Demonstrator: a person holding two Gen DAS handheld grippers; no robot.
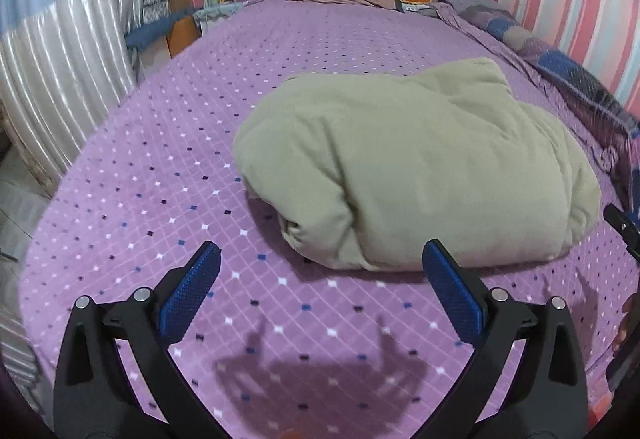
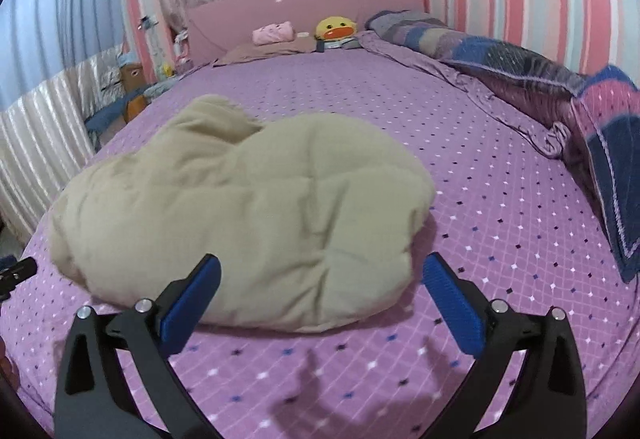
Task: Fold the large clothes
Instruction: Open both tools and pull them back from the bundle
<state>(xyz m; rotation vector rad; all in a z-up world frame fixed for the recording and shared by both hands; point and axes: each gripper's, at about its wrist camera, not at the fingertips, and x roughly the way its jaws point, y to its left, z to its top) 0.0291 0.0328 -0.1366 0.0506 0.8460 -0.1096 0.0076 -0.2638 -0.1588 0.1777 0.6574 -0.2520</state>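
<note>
A bulky beige padded garment (image 1: 416,167) lies folded in a thick bundle on the purple diamond-patterned bedspread (image 1: 160,175). It also shows in the right wrist view (image 2: 248,215). My left gripper (image 1: 320,263) is open and empty, hovering above the bed just short of the bundle's near left end. My right gripper (image 2: 320,273) is open and empty, its blue pads (image 2: 192,299) framing the bundle's near edge from just above. A black tip of the right gripper (image 1: 620,225) shows at the right edge of the left wrist view.
A folded blue and purple quilt (image 2: 560,95) lies along the bed's right side by the striped wall. A yellow duck plush (image 2: 336,29) and a pink pillow toy (image 2: 274,32) sit by the pink headboard (image 2: 304,5). Curtains (image 1: 60,71) and clutter stand left of the bed.
</note>
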